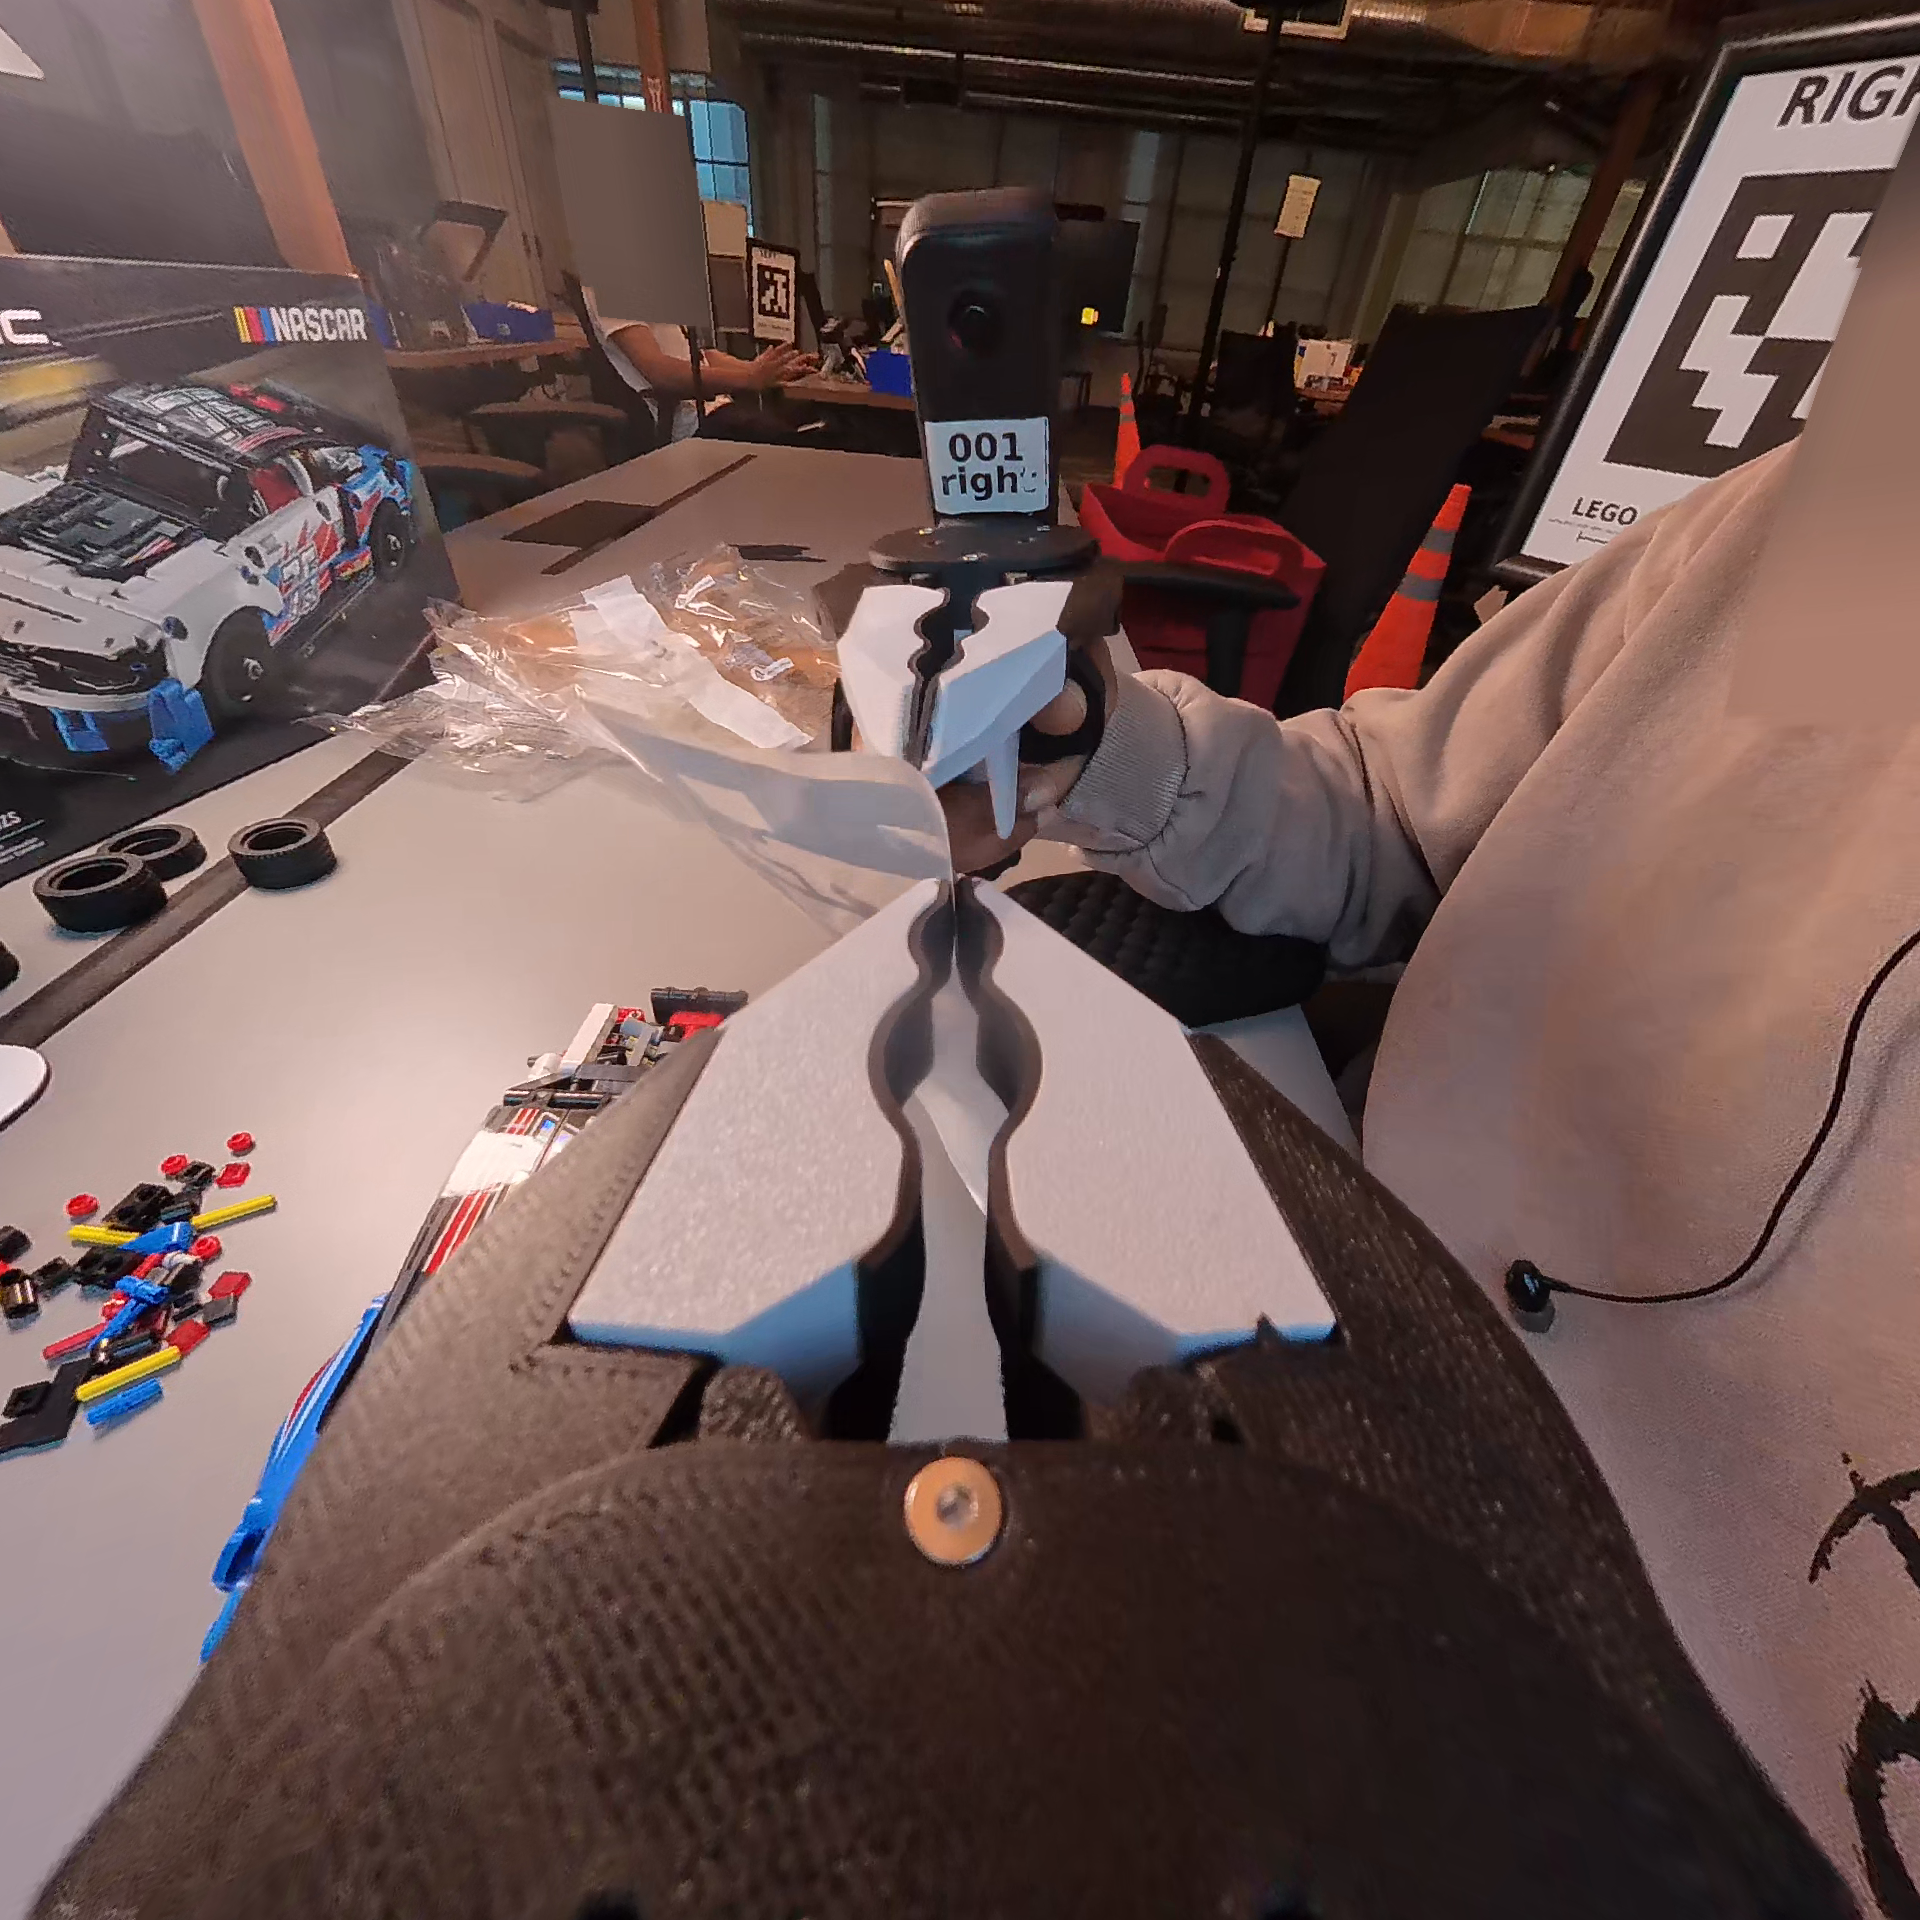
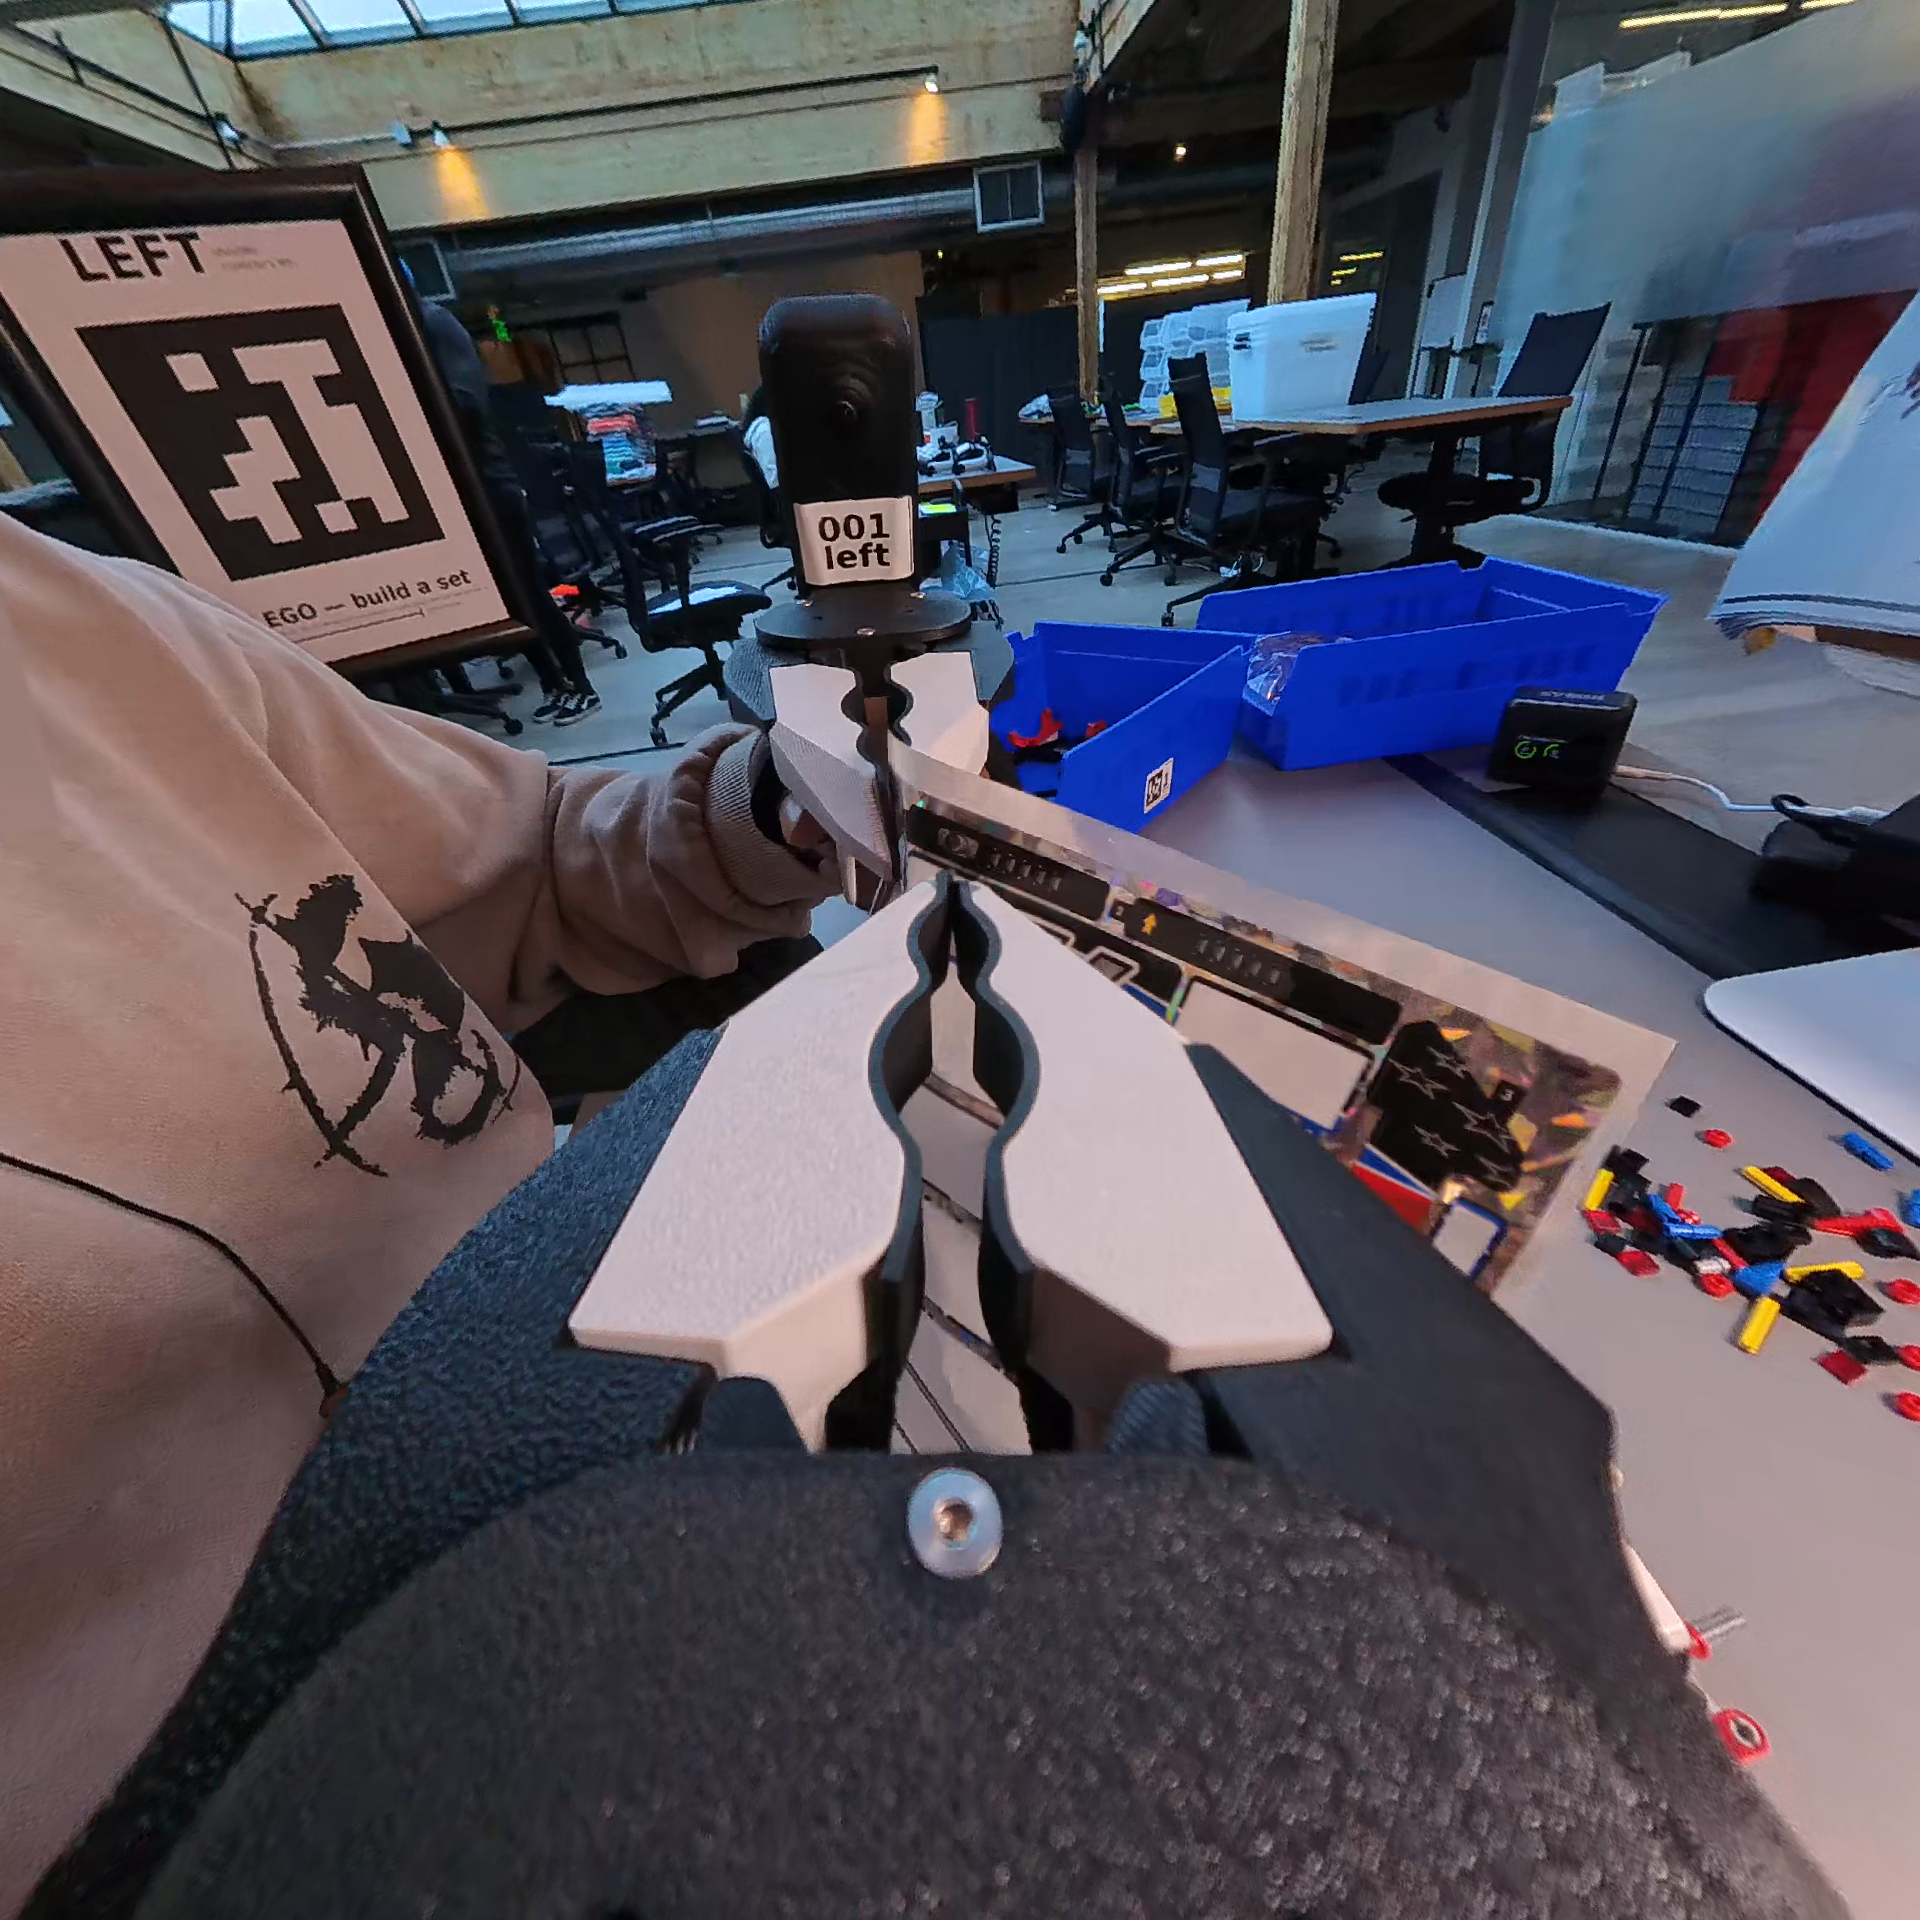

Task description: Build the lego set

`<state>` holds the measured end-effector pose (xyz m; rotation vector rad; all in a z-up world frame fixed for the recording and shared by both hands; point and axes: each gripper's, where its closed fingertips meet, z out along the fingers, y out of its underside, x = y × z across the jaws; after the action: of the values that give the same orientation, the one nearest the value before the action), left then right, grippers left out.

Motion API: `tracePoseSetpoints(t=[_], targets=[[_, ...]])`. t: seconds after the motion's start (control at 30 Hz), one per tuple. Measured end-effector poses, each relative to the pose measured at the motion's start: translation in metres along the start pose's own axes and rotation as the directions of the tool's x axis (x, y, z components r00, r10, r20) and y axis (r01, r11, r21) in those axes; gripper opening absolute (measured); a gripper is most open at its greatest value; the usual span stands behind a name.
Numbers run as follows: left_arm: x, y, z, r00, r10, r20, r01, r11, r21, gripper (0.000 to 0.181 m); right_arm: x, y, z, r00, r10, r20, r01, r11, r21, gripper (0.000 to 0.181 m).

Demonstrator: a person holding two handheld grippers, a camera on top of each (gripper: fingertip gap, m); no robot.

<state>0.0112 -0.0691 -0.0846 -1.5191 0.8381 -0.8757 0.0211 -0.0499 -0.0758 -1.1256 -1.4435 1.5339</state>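
A sticker sheet (image 2: 1299, 1029) with holographic and black stickers is held in the air over the grey table between both grippers. My right gripper (image 2: 951, 883) is shut on one edge of it; the sheet shows through the gap behind its tips. My left gripper (image 1: 954, 883) is shut on the sheet's white back (image 1: 810, 790), right next to the right gripper (image 1: 940, 774), tips almost touching. The left gripper also shows in the right wrist view (image 2: 883, 862). A partly built Lego car (image 1: 582, 1081) lies on the table under my left gripper, mostly hidden by it.
Loose small Lego pieces (image 1: 135, 1268) lie in a pile, also in the right wrist view (image 2: 1766, 1247). Black tyres (image 1: 281, 852) and the set's box (image 1: 187, 540) stand at the left, empty plastic bags (image 1: 644, 644) behind. Blue bins (image 2: 1403, 665) and a black device (image 2: 1558, 738) sit at the far side.
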Motion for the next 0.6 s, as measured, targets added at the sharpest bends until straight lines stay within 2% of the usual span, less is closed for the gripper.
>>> tracePoseSetpoints(t=[0.27, 0.6], targets=[[-0.017, -0.014, -0.022, 0.996, -0.086, 0.036, 0.082, 0.992, 0.091, 0.000, 0.013, -0.017, -0.019, 0.997, 0.068, -0.024, -0.065, 0.992, 0.109, 0.000], [-0.040, -0.027, -0.047, 0.983, -0.154, 0.096, 0.141, 0.982, 0.128, 0.000, 0.020, -0.039, -0.051, 0.995, 0.079, -0.055, -0.065, 0.975, 0.212, 0.000]])
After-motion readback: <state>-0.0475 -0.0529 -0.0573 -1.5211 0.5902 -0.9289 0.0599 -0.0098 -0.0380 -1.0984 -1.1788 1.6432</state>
